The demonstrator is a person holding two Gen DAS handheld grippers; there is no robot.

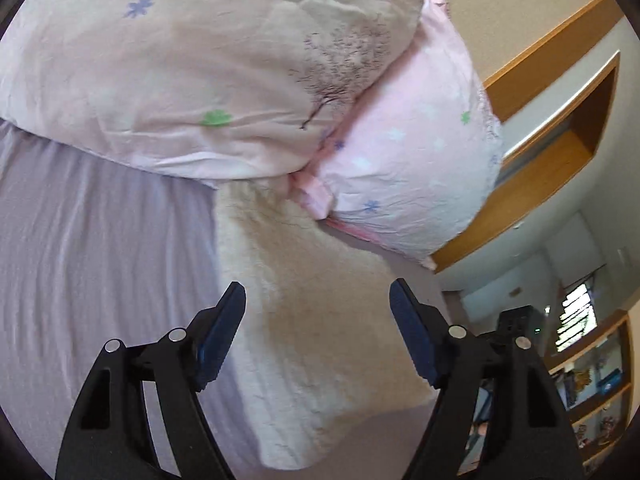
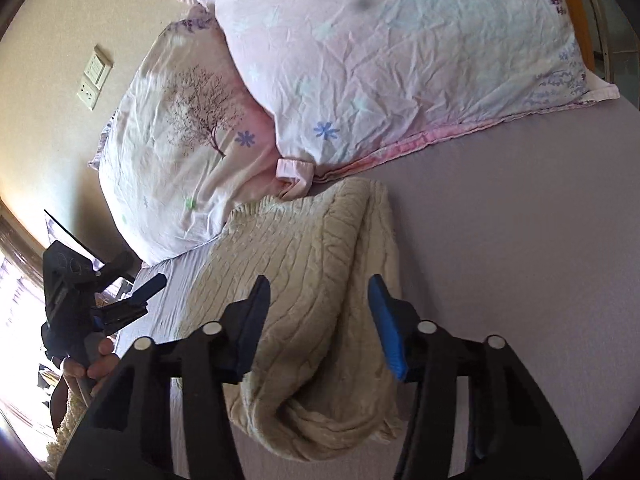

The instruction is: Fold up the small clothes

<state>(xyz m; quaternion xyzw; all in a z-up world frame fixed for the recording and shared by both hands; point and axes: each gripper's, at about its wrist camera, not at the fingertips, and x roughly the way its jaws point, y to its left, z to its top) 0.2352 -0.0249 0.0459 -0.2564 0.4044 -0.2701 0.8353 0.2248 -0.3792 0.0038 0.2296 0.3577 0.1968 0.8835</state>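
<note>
A cream cable-knit sweater (image 2: 304, 288) lies folded on the lilac bed sheet (image 2: 500, 240), one side turned over along its length. It also shows in the left wrist view (image 1: 320, 312). My right gripper (image 2: 318, 292) is open and empty, its fingers hovering above the sweater's near half. My left gripper (image 1: 318, 296) is open and empty above the sweater's middle. The left gripper also shows at the left of the right wrist view (image 2: 136, 292), held by a hand beside the bed's edge.
Two pink flowered pillows (image 2: 380, 60) (image 2: 180, 152) lie at the head of the bed, touching the sweater's far end. A wall with a switch plate (image 2: 94, 80) is behind. A wooden headboard (image 1: 540, 184) and shelves (image 1: 592, 392) stand at the right.
</note>
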